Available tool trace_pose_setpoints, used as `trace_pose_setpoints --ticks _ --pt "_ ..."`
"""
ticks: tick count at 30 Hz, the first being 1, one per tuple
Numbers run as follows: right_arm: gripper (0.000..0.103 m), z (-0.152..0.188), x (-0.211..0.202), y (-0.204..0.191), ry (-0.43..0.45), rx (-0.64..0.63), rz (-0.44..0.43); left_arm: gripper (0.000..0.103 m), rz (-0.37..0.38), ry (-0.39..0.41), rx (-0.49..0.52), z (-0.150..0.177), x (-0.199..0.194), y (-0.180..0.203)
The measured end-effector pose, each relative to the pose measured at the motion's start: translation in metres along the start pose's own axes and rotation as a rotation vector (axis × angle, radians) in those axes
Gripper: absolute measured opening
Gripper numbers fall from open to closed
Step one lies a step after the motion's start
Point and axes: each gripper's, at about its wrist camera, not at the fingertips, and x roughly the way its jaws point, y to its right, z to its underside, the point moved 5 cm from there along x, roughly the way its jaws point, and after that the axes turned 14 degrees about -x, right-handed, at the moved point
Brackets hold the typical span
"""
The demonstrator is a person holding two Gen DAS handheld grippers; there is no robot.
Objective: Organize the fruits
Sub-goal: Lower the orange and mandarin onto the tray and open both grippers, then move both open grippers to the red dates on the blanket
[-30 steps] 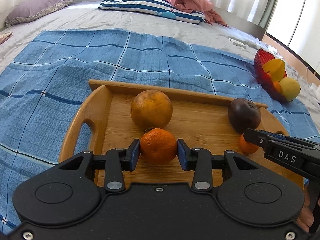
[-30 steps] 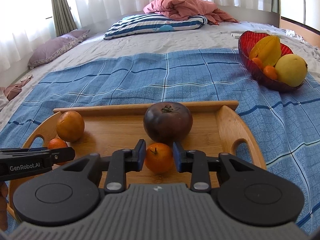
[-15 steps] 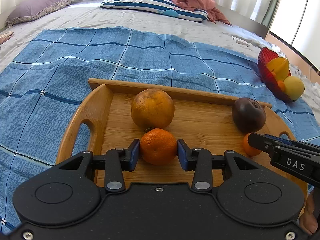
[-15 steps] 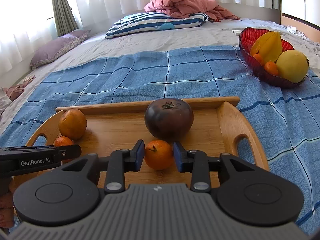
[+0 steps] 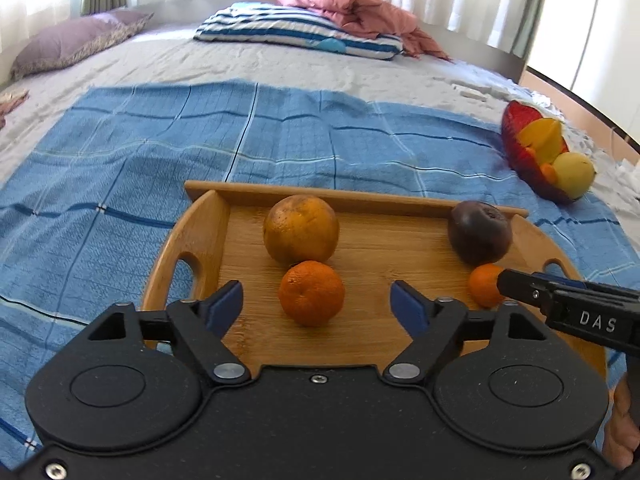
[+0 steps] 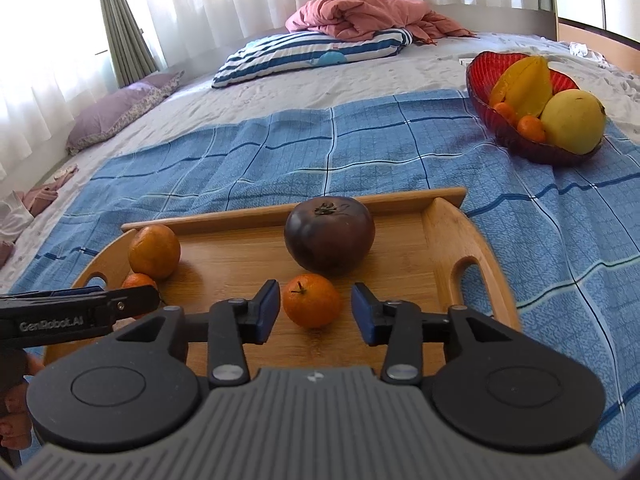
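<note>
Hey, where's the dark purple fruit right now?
In the right wrist view the dark purple fruit sits mid-tray on the wooden tray, against its far wall, just behind the small orange.

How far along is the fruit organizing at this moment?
Done: four fruits sit on the wooden tray. In hand: nothing; the left gripper and right gripper are opening off two small oranges. Left: perhaps the fruit in the red bowl.
</note>
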Motion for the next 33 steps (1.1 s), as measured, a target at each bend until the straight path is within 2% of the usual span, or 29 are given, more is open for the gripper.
trace_pose_setpoints --ticks 6,10,17,23,26,33 --pt "0.08 0.006 -0.025 0.0 0.054 -0.007 -0.003 0.086 0.043 0.043 0.021 0.011 -0.033 0.005" --pt "0.088 0.011 -0.045 -0.004 0.101 -0.031 -0.003 0.087 0.061 0.073 0.046 0.022 -0.055 0.008" --pt "0.092 0.028 -0.081 -0.014 0.174 -0.07 0.0 0.09 0.115 0.114 0.074 0.051 -0.093 0.011" --pt "0.102 0.055 -0.112 -0.03 0.25 -0.166 0.059 0.091 0.139 0.152 0.132 0.081 -0.118 0.015" --pt "0.103 0.069 -0.123 -0.037 0.267 -0.219 0.099 0.091 0.143 0.162 0.152 0.097 -0.128 0.016" --pt "0.103 0.093 -0.133 -0.04 0.264 -0.213 0.106 0.092 0.135 0.169 0.153 0.12 -0.138 0.013"
